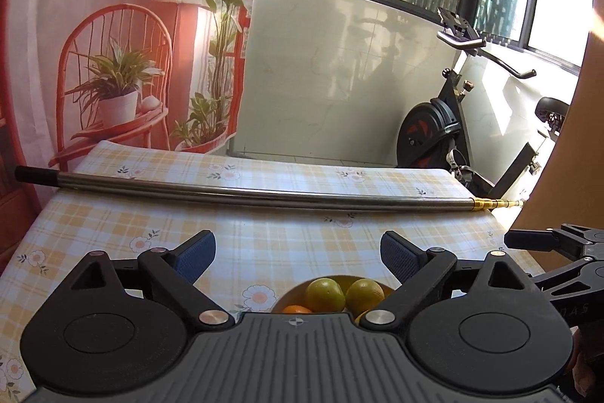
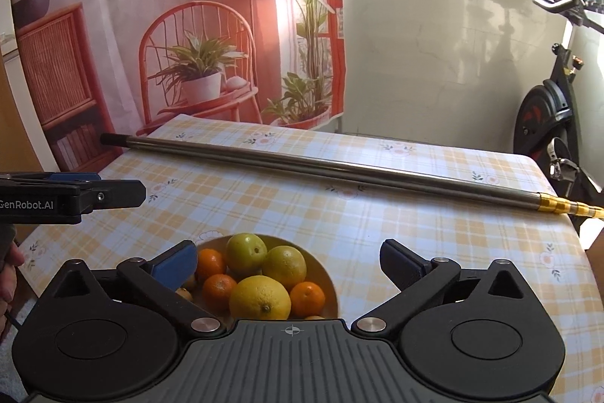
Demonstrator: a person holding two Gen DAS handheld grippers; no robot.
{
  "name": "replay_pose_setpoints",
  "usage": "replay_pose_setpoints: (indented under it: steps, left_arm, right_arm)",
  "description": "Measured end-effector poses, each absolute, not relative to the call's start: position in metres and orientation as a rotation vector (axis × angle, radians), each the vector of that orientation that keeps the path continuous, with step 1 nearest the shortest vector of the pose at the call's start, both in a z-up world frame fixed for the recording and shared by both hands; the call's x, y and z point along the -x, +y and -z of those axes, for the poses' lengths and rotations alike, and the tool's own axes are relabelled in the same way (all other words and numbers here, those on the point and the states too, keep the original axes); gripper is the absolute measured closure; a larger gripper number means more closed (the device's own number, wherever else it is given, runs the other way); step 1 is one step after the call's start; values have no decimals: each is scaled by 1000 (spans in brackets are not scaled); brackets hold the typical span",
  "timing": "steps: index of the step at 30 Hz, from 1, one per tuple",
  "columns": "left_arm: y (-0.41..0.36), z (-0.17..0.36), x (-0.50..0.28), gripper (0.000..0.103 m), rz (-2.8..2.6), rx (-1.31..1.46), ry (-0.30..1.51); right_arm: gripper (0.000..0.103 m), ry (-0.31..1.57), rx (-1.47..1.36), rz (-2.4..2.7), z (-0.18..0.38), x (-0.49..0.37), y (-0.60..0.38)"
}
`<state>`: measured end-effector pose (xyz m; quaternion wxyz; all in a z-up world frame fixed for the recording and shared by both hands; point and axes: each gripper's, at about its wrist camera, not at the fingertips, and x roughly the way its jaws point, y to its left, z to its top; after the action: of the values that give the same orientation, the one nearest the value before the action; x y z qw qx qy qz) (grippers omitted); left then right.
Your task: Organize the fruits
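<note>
Yellow-checked tablecloth bears the bowl of fruit, near the table's front edge. Left gripper: fingers spread wide, nothing between them. Right gripper: likewise released and empty, above the bowl. Judgement: no loose fruit visible; keep clear of the pile. Right view shows the lemon and oranges; left view mostly hides them.
</note>
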<state>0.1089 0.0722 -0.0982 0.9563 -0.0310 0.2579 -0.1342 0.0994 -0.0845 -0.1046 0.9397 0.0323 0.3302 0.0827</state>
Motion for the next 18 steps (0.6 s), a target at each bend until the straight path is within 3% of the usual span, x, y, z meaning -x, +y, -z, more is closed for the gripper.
replay_pose_setpoints:
  steps: [18]
  left_arm:
    - [42,7,-82,0,271,32,282]
  right_arm:
    - [0,438,-159,-65,3,-80,-136]
